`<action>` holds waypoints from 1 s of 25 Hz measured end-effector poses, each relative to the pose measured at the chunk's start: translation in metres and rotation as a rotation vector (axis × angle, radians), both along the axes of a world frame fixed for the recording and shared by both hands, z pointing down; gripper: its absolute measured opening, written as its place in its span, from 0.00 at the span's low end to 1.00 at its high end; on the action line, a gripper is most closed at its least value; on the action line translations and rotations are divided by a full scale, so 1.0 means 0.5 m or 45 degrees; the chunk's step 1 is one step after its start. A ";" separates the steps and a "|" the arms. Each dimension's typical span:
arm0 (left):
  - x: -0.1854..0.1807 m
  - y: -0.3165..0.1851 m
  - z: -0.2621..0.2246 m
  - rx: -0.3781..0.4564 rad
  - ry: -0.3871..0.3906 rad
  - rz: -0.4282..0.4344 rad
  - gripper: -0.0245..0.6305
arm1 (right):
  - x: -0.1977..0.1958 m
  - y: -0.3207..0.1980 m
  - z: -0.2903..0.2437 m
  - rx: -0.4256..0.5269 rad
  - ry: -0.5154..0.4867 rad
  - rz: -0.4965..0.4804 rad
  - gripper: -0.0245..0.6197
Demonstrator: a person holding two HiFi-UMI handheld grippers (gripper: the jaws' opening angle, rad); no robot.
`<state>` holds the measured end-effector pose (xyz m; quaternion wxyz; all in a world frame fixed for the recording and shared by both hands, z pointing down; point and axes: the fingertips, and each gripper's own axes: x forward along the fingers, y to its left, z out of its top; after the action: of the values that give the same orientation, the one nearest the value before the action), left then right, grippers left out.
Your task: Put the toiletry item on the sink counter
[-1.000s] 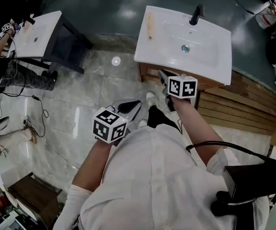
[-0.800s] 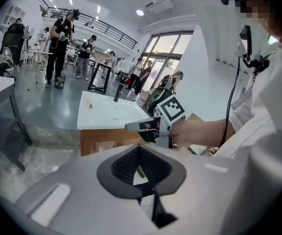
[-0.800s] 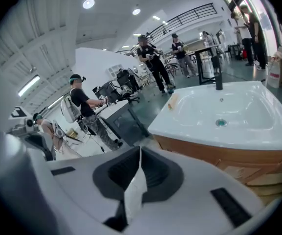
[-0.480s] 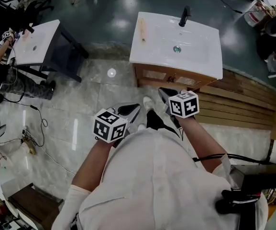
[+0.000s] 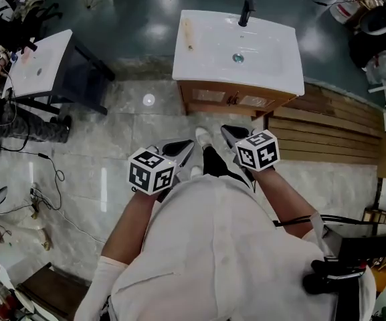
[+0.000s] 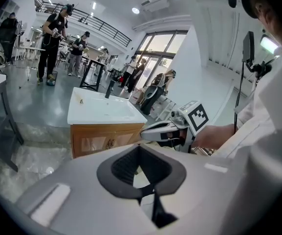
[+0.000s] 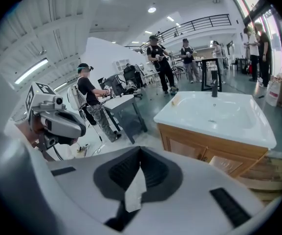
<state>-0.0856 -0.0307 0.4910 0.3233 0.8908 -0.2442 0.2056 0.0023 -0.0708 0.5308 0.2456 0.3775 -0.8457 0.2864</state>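
Note:
A white sink counter [image 5: 199,59] on a wooden cabinet stands ahead of me, with a black faucet [image 5: 246,11] at its back. A slim pale-brown toiletry item [image 5: 188,33] lies on the counter's left side; it also shows as a small item [image 7: 176,101] in the right gripper view. My left gripper [image 5: 190,144] and right gripper [image 5: 226,131] hang close to my body, well short of the cabinet. Both have their jaws together with nothing between them. In the left gripper view the right gripper [image 6: 153,131] shows beside the sink counter [image 6: 77,116].
A second sink on a black stand [image 5: 35,62] is at the far left, with a person beside it. Wooden planks [image 5: 333,132] lie on the floor right of the cabinet. Cables [image 5: 45,172] trail over the marble floor. Other people stand in the background.
The sink has drawn farther away in the head view. My right gripper, which was at the counter's front edge, has come back toward my body. The left gripper has hardly moved.

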 end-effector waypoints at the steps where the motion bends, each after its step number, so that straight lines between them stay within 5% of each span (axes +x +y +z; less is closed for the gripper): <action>1: 0.000 0.004 0.000 -0.002 0.001 0.000 0.05 | 0.000 0.007 0.001 -0.003 -0.001 -0.001 0.05; 25: 0.028 0.009 0.000 -0.002 -0.024 0.006 0.05 | -0.004 0.027 -0.010 0.020 -0.022 -0.077 0.05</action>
<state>-0.0713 -0.0262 0.4909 0.3213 0.8891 -0.2451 0.2151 0.0001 -0.0572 0.5256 0.2437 0.3513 -0.8610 0.2754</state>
